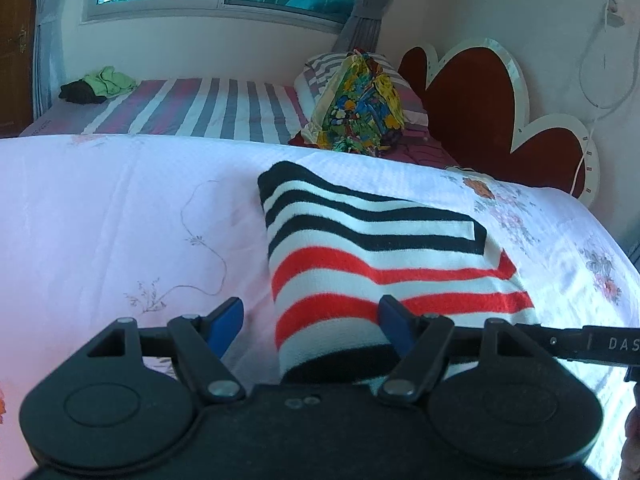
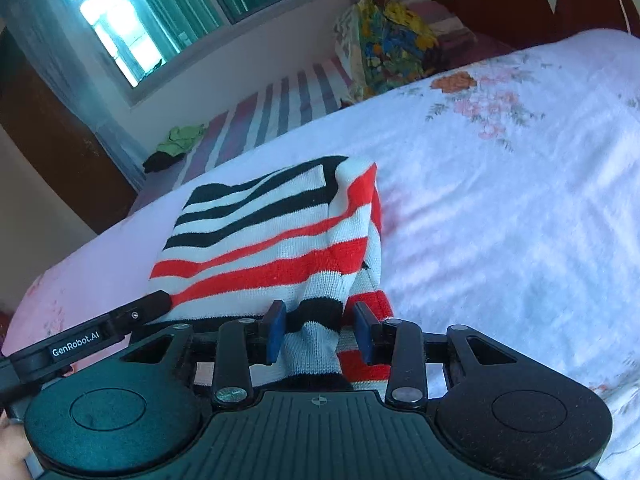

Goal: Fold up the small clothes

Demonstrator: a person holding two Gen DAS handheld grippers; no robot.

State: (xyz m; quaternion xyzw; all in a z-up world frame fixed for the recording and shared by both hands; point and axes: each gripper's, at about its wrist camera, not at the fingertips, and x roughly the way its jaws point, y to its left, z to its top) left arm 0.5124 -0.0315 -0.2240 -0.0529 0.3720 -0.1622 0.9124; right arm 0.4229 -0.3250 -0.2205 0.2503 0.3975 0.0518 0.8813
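I have the bed point(image 1: 120, 208) filling most of both views, its pale pink floral sheet running from the lower left to the right edge of each frame. Behind it, in the upper middle of the left wrist view, sits a second bed with a striped cover point(image 1: 208, 108), and a red heart-shaped headboard point(image 1: 476, 100) stands at the upper right. The striped garment point(image 1: 360, 248), banded in black, white and red, lies folded on the pink sheet at the centre of the left view; in the right view it spreads from centre frame down toward the bottom middle point(image 2: 272, 232). A bright multicoloured bag point(image 1: 360, 108) rests by the pillow, upper centre. A small green and black heap of clothes point(image 1: 100, 86) lies at the upper left on the striped cover. My left tongs point(image 1: 312, 324) are spread wide, one blue pad on bare sheet, the other over the garment's near edge, gripping nothing. My right tongs point(image 2: 320, 332) are partly parted with a bunched corner of the garment between the pads; I cannot tell if they press it.
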